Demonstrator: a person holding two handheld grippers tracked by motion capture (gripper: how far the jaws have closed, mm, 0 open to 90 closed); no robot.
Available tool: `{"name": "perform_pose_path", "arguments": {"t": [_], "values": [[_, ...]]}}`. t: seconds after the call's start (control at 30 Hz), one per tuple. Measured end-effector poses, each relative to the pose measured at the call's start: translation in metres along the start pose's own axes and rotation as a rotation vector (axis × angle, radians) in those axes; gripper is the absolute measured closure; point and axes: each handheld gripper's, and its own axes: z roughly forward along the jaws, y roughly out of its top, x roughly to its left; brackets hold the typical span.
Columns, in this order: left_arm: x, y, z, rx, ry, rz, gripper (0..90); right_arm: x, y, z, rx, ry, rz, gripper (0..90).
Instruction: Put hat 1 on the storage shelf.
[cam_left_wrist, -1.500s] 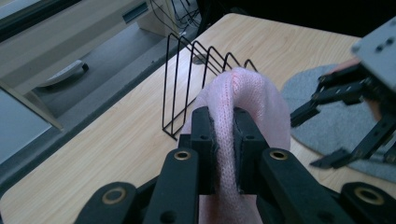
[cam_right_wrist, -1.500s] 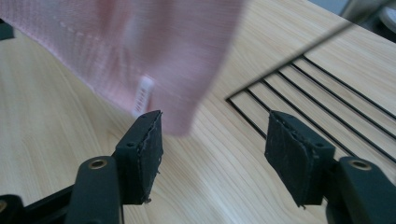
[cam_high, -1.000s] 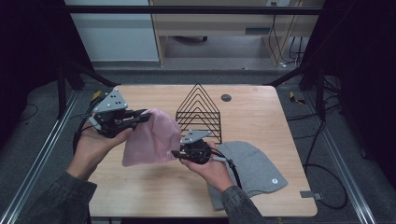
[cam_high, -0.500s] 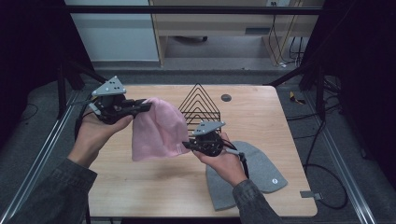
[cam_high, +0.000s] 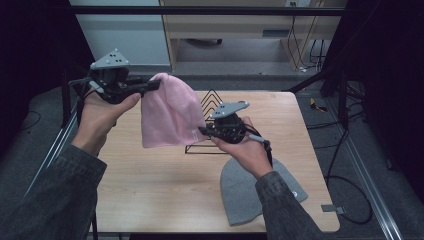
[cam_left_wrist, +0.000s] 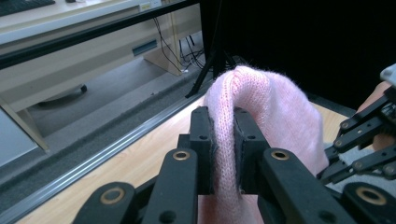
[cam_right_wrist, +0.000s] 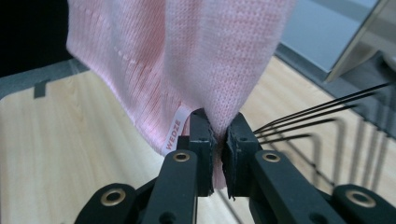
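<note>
Two hats are in play, and going from the near edge of the desk (cam_high: 150, 200) outward, the first is a grey hat (cam_high: 250, 192) lying flat at the near right corner, untouched. Just beyond it the right gripper (cam_high: 207, 131) has its jaws clamped together on the lower hem of a pink hat (cam_high: 167, 117), right beside the small white label (cam_right_wrist: 173, 134) sewn there. Farther off and higher, the left gripper (cam_high: 152, 86) is pinched on the rounded crown of the same hat, with the knit folded over and squeezed between its jaws. So the pink hat hangs in the air above the middle of the desk, held between both grippers, touching nothing else. Behind it, toward the far edge, stands a black wire rack (cam_high: 212, 102) with upright triangular loops, part of it hidden by the hat.

The step in hand looks like carrying the pink hat over to the rack. The next move likely calls for bringing the hat across above the loops, then lowering it so that it settles over or between the wires before either grip lets go. Loose knit could snag on a wire tip.
</note>
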Motion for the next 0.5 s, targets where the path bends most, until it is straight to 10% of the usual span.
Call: {"name": "perform_pose_path", "arguments": {"t": [0.5], "values": [[0.016, 0.032, 0.013, -0.076, 0.014, 0.011, 80.1, -0.049, 0.034, 0.0, -0.031, -0.055, 0.025, 83.2]]}}
